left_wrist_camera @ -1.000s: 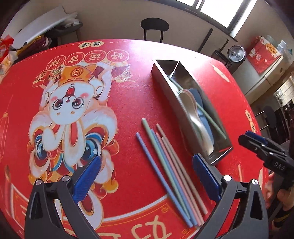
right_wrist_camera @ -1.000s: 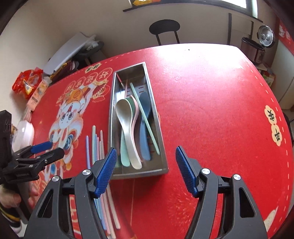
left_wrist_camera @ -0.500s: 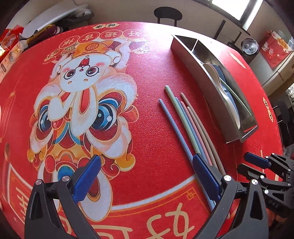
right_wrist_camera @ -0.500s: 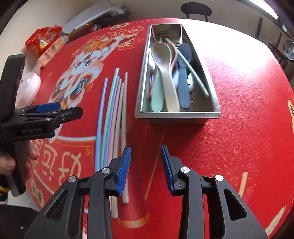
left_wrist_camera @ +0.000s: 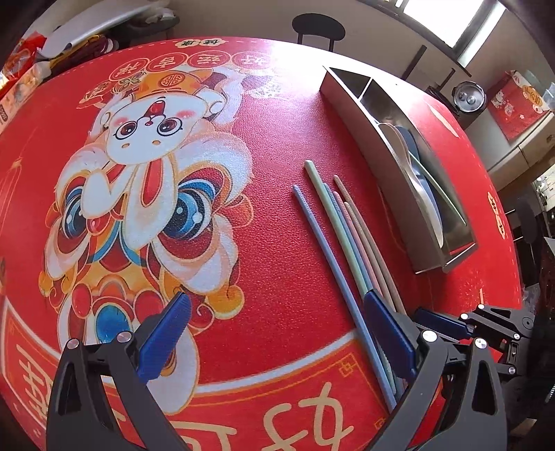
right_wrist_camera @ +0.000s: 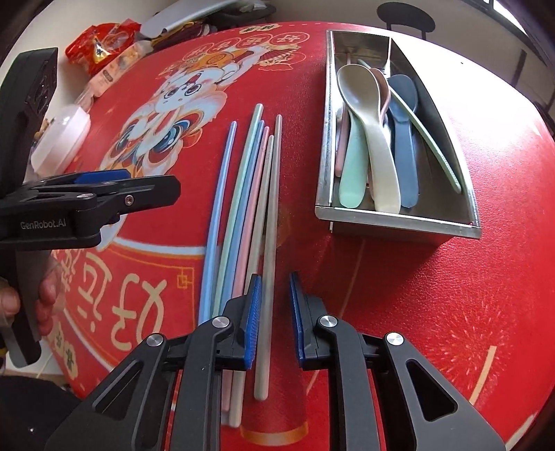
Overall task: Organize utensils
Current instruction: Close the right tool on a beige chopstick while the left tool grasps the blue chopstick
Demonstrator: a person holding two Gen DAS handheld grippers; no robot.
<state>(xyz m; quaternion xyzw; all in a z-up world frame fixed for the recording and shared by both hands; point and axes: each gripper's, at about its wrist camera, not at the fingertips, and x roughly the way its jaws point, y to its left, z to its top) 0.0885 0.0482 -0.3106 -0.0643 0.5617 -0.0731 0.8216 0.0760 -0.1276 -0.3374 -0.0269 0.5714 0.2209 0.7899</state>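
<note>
Several pastel chopsticks (left_wrist_camera: 333, 222) (right_wrist_camera: 242, 194) lie side by side on the red printed tablecloth, left of a steel tray (left_wrist_camera: 381, 166) (right_wrist_camera: 399, 220) that holds several spoons (right_wrist_camera: 374, 138) and one green chopstick. My right gripper (right_wrist_camera: 274, 288) points down at their near ends. Its jaws have closed in on the rightmost grey chopstick (right_wrist_camera: 272, 208), which still lies flat on the cloth. My left gripper (left_wrist_camera: 277, 333) (right_wrist_camera: 152, 182) stands wide open just left of the bundle. Its right pad (left_wrist_camera: 388, 333) covers the chopsticks' near ends and holds nothing. The right gripper (left_wrist_camera: 447, 326) shows beside it.
Snack packets (right_wrist_camera: 100, 41) and a white plastic container (right_wrist_camera: 62, 138) sit at the table's far left. A black chair (left_wrist_camera: 317, 27) stands behind the table and a metal pot (left_wrist_camera: 468, 97) to the right. A person's hand (right_wrist_camera: 45, 295) holds the left gripper near the table edge.
My right gripper swung left from in front of the tray to the chopsticks' near ends, and its jaws narrowed from wide to close around the grey one. The left gripper sank a little, then stayed.
</note>
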